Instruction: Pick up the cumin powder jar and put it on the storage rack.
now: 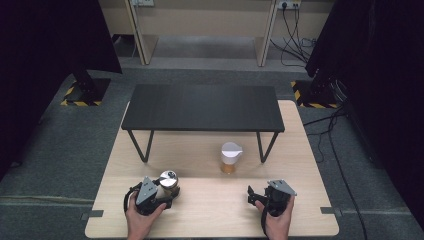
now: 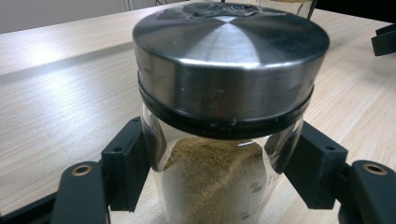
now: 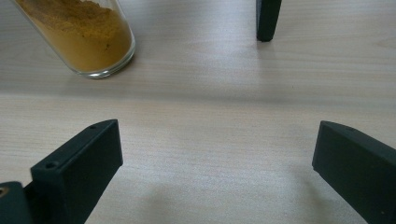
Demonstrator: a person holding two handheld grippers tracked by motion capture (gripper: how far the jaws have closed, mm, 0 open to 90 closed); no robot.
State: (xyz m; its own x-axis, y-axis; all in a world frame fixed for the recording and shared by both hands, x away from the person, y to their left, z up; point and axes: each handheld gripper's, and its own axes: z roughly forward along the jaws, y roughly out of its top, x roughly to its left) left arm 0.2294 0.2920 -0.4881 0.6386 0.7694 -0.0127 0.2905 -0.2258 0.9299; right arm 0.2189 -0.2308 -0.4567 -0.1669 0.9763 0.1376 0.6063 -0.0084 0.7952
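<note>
Jar clenched by left gripper; right gripper released, spice glass well apart.

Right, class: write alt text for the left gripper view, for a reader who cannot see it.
A glass jar of brownish powder with a steel lid stands on a wooden table, clamped at its sides between the left gripper's two black jaws.
</note>
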